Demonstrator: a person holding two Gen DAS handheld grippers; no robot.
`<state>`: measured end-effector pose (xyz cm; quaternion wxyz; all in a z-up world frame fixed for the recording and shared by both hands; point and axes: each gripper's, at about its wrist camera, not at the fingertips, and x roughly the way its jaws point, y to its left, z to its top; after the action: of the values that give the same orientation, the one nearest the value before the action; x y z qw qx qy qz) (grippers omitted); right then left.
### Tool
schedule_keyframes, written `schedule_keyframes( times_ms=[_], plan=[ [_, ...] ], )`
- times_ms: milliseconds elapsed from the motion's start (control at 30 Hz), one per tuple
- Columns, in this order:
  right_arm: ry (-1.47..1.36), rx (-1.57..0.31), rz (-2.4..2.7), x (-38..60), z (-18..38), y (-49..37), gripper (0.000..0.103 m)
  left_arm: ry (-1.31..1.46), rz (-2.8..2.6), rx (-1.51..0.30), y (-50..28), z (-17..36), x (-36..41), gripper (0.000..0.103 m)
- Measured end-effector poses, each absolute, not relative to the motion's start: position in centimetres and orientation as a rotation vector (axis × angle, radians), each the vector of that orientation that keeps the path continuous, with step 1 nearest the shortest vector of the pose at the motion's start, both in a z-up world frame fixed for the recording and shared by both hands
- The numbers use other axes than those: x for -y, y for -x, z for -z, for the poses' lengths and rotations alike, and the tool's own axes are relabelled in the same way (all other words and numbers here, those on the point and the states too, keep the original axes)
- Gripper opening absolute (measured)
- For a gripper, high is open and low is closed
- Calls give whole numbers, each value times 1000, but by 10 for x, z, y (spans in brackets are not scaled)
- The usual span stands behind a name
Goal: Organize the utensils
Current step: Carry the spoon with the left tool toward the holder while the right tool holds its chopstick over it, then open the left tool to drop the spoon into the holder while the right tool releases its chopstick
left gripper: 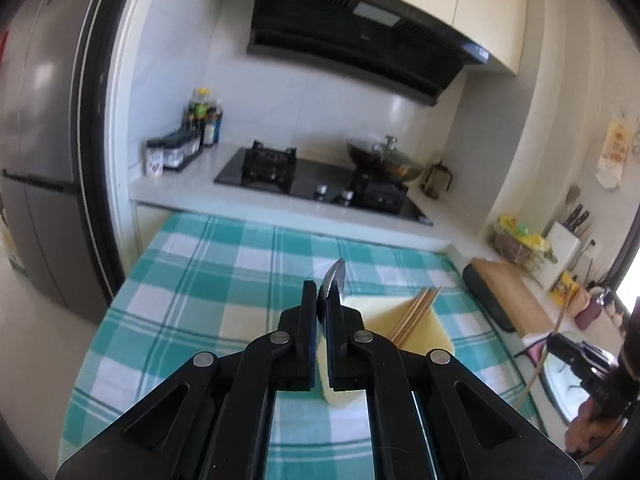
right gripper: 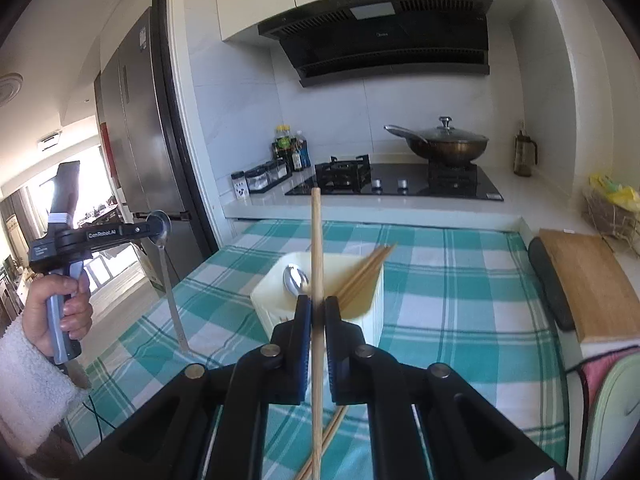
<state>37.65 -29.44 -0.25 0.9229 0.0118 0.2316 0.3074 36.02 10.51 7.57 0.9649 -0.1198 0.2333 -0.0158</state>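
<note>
A cream utensil holder (right gripper: 320, 304) stands on the checked tablecloth; it also shows in the left wrist view (left gripper: 404, 328). In it are several wooden chopsticks (right gripper: 366, 272) and a metal spoon (right gripper: 295, 278). My left gripper (left gripper: 320, 300) is shut on a metal spoon (left gripper: 333, 280), bowl end up, held above the table left of the holder; the right wrist view shows that gripper (right gripper: 158, 226) with the spoon handle (right gripper: 172, 300) hanging down. My right gripper (right gripper: 318, 308) is shut on a wooden chopstick (right gripper: 317, 248), held upright in front of the holder. Another chopstick (right gripper: 328, 440) lies on the cloth below it.
Green-and-white checked cloth (right gripper: 460, 300) covers the table. Behind it is a counter with a gas hob (right gripper: 400, 184), a lidded wok (right gripper: 444, 142) and spice jars (right gripper: 264, 176). A wooden cutting board (right gripper: 584, 280) lies at the right. A fridge (right gripper: 136, 120) stands at the left.
</note>
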Motion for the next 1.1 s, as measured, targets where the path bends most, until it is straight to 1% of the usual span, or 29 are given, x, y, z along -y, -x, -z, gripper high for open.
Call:
schedule_keyframes(
  times_ms=[133, 233, 300, 433, 633, 767, 833, 867, 900, 933, 967, 1000, 1033, 1067, 1100],
  plan=[
    [-57, -378, -625, 281, -34, -409, 7, 183, -9, -375, -388, -107, -92, 1],
    [-78, -271, -600, 269, -53, -432, 7, 130, -42, -347, -415, -107, -74, 1],
    [-90, -240, -576, 260, -55, -449, 7, 89, -56, -358, -435, -97, -60, 1],
    [-86, -280, -519, 242, -38, -486, 7, 35, -77, -410, -466, -70, -40, 1],
    [-21, -323, -494, 225, -4, -520, 7, 23, -100, -481, -494, -32, -31, 1],
    [-59, -468, -528, 224, 24, -538, 7, 11, -74, -565, -502, -9, -29, 3],
    [-54, -553, -549, 223, 35, -542, 8, 26, -72, -630, -507, 1, -31, 8],
    [-41, -595, -541, 222, 39, -544, 10, 46, -66, -665, -508, 5, -34, 15],
    [-35, -631, -541, 223, 42, -544, 11, 70, -60, -690, -507, 7, -38, 29],
    [-31, -652, -542, 225, 42, -543, 15, 90, -53, -690, -503, 7, -41, 35],
    [-30, -662, -546, 227, 41, -540, 27, 101, -52, -679, -496, 4, -43, 47],
    [-35, -657, -554, 232, 37, -534, 38, 104, -53, -670, -488, -1, -46, 56],
    [-38, -644, -558, 238, 32, -527, 42, 106, -49, -664, -480, -6, -49, 58],
    [-35, -628, -554, 243, 25, -519, 43, 107, -36, -665, -471, -13, -51, 61],
    [-31, -620, -553, 250, 18, -513, 43, 103, -17, -668, -461, -19, -54, 62]
  ],
)
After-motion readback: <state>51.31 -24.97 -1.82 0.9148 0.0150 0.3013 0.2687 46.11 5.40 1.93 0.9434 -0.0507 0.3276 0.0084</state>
